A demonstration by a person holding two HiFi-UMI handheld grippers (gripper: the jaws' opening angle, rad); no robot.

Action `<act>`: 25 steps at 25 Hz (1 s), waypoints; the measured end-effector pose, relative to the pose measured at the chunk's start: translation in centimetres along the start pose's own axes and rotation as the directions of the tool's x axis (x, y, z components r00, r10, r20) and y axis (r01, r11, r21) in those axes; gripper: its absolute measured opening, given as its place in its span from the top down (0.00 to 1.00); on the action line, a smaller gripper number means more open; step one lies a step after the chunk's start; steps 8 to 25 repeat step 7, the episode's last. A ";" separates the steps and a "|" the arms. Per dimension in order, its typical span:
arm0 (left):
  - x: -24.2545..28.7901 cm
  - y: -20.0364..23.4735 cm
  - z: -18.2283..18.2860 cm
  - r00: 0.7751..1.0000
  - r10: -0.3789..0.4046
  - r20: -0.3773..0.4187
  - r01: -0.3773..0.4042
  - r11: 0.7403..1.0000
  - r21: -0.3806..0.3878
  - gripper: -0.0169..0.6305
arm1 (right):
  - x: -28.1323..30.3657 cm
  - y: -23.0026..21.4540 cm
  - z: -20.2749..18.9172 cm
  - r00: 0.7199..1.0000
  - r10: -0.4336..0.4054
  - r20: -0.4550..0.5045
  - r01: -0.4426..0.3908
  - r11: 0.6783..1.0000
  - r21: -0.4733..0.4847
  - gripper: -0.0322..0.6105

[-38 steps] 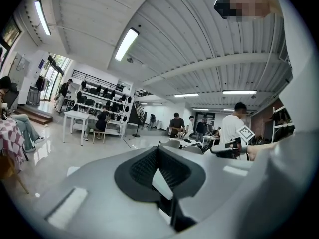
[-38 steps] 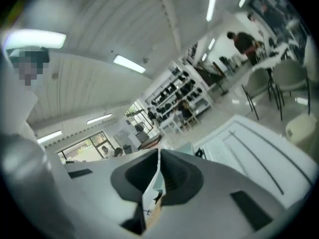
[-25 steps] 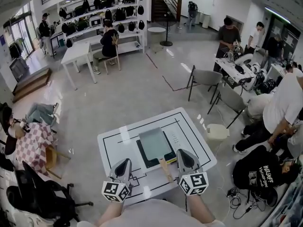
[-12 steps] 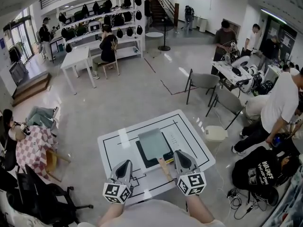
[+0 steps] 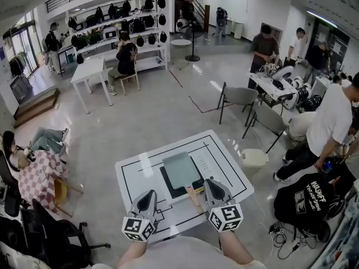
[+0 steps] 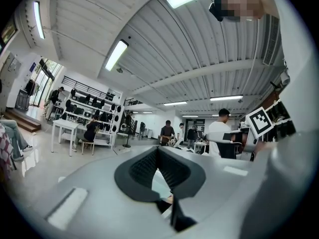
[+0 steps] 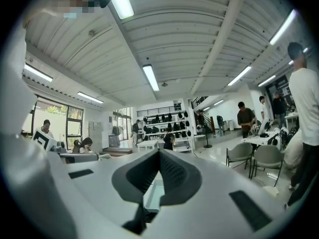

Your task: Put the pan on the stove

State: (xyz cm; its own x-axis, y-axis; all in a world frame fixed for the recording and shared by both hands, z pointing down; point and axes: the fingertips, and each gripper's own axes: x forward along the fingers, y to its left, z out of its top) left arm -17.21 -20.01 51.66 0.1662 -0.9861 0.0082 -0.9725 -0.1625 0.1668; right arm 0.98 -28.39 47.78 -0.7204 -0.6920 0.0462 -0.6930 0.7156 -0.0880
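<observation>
Two grippers hover at the near edge of the white counter (image 5: 221, 156), each with its jaws closed together on nothing. The pale square pan (image 5: 180, 170) lies on the dark stove (image 5: 177, 193), with its wooden handle (image 5: 193, 196) reaching out past the stove's near side. The left gripper (image 5: 147, 194) is near-left of the stove and the right gripper (image 5: 211, 181) near-right of it, just beside the handle

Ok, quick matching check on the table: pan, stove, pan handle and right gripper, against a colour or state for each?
Things:
1 pan
2 stove
3 pan handle
4 right gripper

Colour or state:
a black
b jaws together
c pale grey-green
d light wood

Pairs: 1-c, 2-a, 3-d, 4-b
</observation>
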 end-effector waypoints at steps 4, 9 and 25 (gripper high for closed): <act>0.1 0.0 0.1 1.000 -0.003 -0.001 0.003 1.000 0.000 0.96 | 0.0 -0.1 0.1 1.000 -0.002 -0.002 0.002 1.000 -0.001 0.94; -0.3 -0.2 0.1 1.000 -0.004 -0.005 0.004 1.000 0.002 0.96 | -0.3 0.1 0.2 1.000 -0.002 -0.004 0.002 1.000 0.001 0.94; -0.3 -0.2 0.1 1.000 -0.004 -0.005 0.004 1.000 0.002 0.96 | -0.3 0.1 0.2 1.000 -0.002 -0.004 0.002 1.000 0.001 0.94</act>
